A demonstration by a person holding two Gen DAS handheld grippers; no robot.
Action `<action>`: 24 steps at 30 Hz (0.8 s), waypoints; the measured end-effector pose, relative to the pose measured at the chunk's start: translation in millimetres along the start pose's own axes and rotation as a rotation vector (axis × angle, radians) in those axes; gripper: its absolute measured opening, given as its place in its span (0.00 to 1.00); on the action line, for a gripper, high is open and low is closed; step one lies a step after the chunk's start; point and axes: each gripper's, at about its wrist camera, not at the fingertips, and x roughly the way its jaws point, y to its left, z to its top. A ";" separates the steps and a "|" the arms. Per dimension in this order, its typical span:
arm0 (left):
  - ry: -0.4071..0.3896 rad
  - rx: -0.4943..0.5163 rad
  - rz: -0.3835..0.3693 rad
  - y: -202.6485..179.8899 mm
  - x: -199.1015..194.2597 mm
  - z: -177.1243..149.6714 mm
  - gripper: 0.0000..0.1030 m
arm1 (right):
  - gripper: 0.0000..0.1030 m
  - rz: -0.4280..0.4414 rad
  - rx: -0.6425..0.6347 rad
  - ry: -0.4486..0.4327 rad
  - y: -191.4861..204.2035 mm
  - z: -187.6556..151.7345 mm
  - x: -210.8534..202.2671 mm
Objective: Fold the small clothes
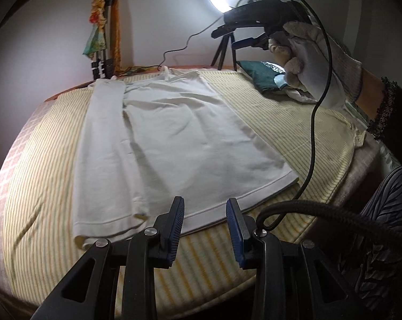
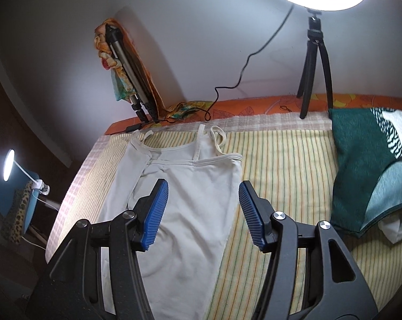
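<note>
A white camisole top [image 1: 168,133] lies flat on the striped bed cover, its left side folded over lengthwise. It also shows in the right wrist view [image 2: 190,200], straps at the far end. My left gripper [image 1: 205,208] is open and empty, just above the top's near hem. My right gripper [image 2: 203,194] is open and empty, held above the top's upper half. The right gripper also shows in the left wrist view [image 1: 233,38], raised high in a gloved hand [image 1: 313,61] over the far right of the bed.
A striped yellow cover [image 2: 289,165] lies over the bed. A green patterned cloth [image 2: 366,170] on white fabric lies at the right. A ring light on a small tripod [image 2: 317,66] stands at the back. A folded tripod [image 2: 131,72] leans on the wall. A black cable [image 1: 313,133] hangs at the right.
</note>
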 end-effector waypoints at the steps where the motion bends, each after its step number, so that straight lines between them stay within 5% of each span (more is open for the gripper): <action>1: 0.003 0.013 0.000 -5.4 3.8 1.7 0.32 | 0.56 0.001 0.007 0.011 -4.9 -1.1 2.8; 13: 0.057 0.067 -0.150 -60.8 41.8 21.4 0.32 | 0.56 -0.019 0.016 0.034 -50.4 -0.1 6.4; 24: 0.105 0.127 -0.164 -94.9 73.1 29.1 0.33 | 0.56 -0.006 0.027 0.096 -65.0 0.5 46.2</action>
